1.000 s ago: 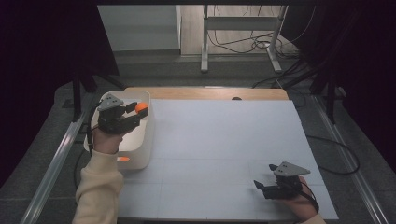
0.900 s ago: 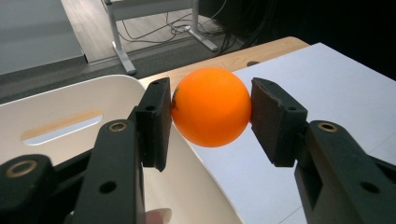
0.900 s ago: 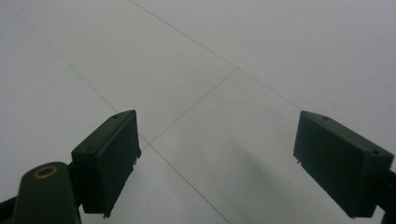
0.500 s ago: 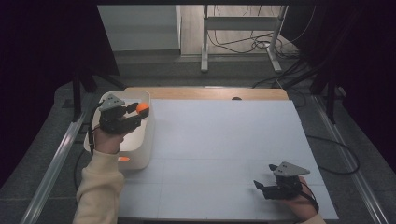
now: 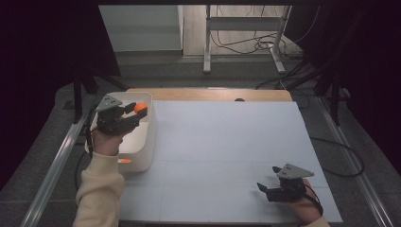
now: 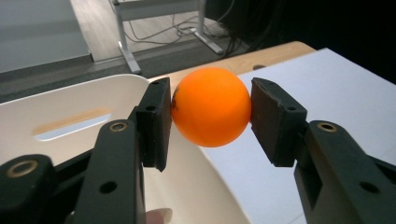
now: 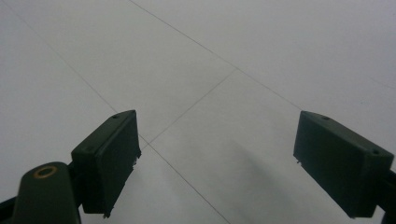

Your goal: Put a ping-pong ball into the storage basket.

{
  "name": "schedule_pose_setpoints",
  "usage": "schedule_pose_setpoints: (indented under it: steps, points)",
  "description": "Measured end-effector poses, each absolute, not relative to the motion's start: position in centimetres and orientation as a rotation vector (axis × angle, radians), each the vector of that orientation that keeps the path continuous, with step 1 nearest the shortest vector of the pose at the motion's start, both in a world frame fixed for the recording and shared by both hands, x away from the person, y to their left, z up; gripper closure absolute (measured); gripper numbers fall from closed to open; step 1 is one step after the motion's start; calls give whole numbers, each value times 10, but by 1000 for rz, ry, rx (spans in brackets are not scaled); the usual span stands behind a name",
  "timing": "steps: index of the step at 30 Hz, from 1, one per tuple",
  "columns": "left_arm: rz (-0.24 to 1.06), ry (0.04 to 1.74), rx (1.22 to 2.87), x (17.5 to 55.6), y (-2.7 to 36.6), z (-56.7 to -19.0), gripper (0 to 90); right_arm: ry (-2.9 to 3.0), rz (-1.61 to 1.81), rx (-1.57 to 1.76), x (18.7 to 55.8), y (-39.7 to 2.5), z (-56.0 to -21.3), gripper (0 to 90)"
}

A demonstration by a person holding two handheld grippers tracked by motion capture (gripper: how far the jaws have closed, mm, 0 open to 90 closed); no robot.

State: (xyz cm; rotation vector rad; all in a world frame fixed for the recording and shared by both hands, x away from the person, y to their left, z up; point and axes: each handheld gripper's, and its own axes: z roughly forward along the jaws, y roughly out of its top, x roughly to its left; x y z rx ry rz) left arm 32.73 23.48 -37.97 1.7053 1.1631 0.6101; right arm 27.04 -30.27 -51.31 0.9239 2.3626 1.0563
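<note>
My left gripper (image 5: 136, 112) is held over the white bin (image 5: 146, 137) at the table's left edge. It is shut on an orange ball (image 5: 140, 107). In the left gripper view the orange ball (image 6: 210, 106) sits between both pads, above the bin's rim (image 6: 93, 93). My right gripper (image 5: 266, 179) rests low near the front right of the white table sheet (image 5: 227, 142). In the right gripper view its jaws (image 7: 217, 154) stand wide open with nothing between them, just over the sheet.
A bit of orange (image 5: 124, 161) shows through the slot in the bin's near wall. A bare wooden strip (image 5: 213, 94) runs along the table's far edge. Metal rails (image 5: 52, 165) flank the table, and a stand with cables (image 5: 246, 42) lies beyond it.
</note>
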Motion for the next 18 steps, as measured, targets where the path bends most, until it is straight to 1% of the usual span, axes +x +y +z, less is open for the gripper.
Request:
schedule_pose_setpoints:
  steps: [10,18]
  points:
    - [645,1215,1673,324,252,-378,505,2363,1058,924,270,-303,-513,148]
    - [640,1289,1740,333,253,-386,505,2363,1058,925,270,-303,-513,148]
